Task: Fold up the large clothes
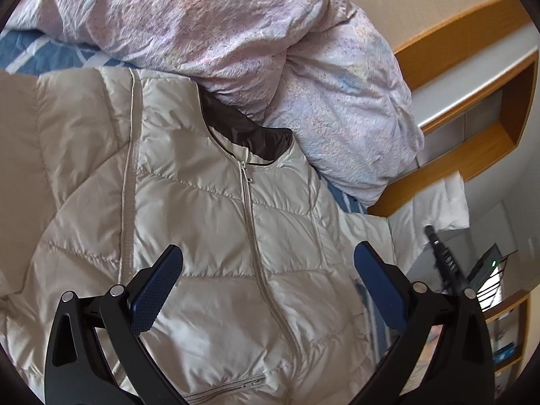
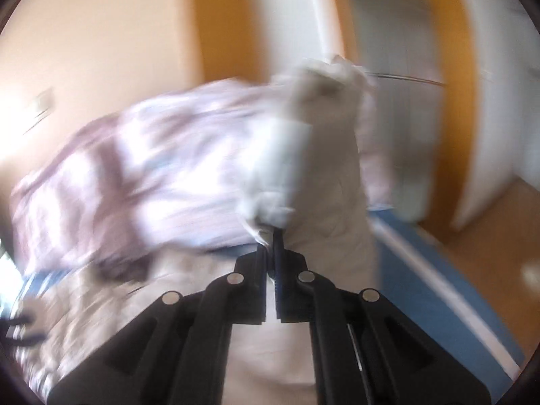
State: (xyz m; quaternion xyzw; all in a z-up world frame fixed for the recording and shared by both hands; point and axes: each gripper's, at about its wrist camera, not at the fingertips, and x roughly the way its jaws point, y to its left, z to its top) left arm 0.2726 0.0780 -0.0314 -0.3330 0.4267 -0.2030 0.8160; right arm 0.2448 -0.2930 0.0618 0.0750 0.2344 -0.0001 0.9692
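Now one puffer jacket (image 1: 209,222): left tool (image 1: 268,263) gapes empty, right tool (image 2: 273,236) pinches its fabric.

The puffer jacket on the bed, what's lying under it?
Under the puffer jacket a blue and white striped sheet shows at its edges. A pink duvet sits behind its collar. Anything else beneath is covered.

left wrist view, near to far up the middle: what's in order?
Left gripper, open above the jacket → jacket's pocket zip → front zipper → dark collar lining → pink crumpled duvet.
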